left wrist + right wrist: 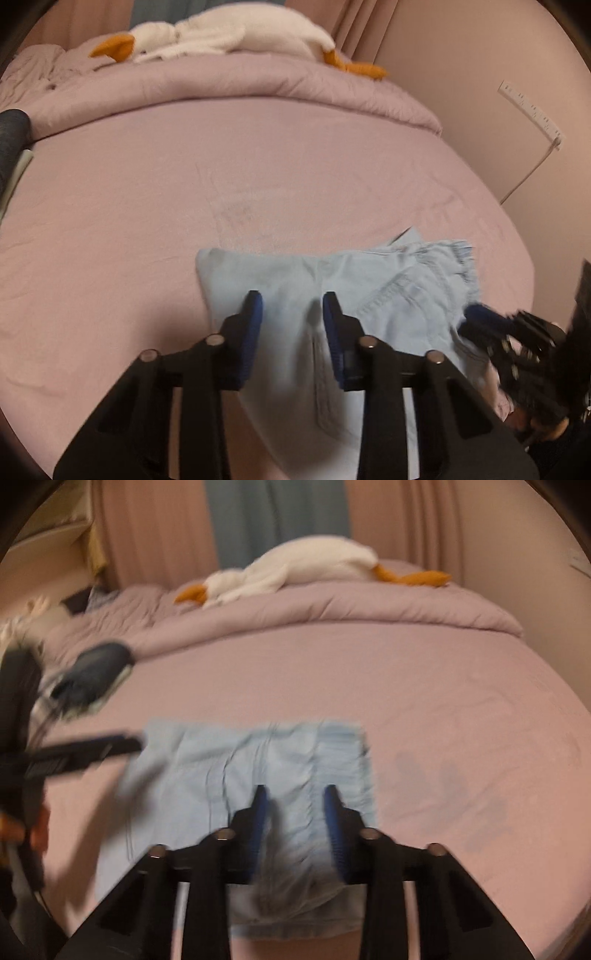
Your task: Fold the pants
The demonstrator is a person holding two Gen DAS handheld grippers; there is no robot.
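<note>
While the bed [147,206] fills nearly all of both views with its pink sheet, the pants [288,280] take only a patch at the lower middle of each frame, lying flat on the sheet as an already folded pale-blue bundle. Its long axis runs left to right across the picture, crosswise to the line along which both pairs of fingers point. At the top of the frame a rolled duvet [236,85] lies across the bed with a white goose toy [229,33] on it, well apart from the work.

From the left wrist view, the bundle reaches from the lower middle out to the right, where its gathered waistband [450,254] shows. The left gripper [292,308] stands over the plain left half of the bundle, its fingers spread a little with cloth showing between them; the pads do not seem to press the cloth, so I take them as not pinching. The right gripper [480,317] sits low at the right of that frame, at the waistband end, though it is too blurred there to read.

In the right wrist view the right gripper [295,797] hangs over the right part of the pants [236,760], fingers likewise a little apart and, as far as the blur allows, gripping nothing. The left gripper [110,746] enters from the left edge at the bundle's other end.

So each hand is nearest its own end. A final fold would probably bring one short end over the other along that left-to-right axis, with the cloth just ahead of and beneath the fingertips.
</note>
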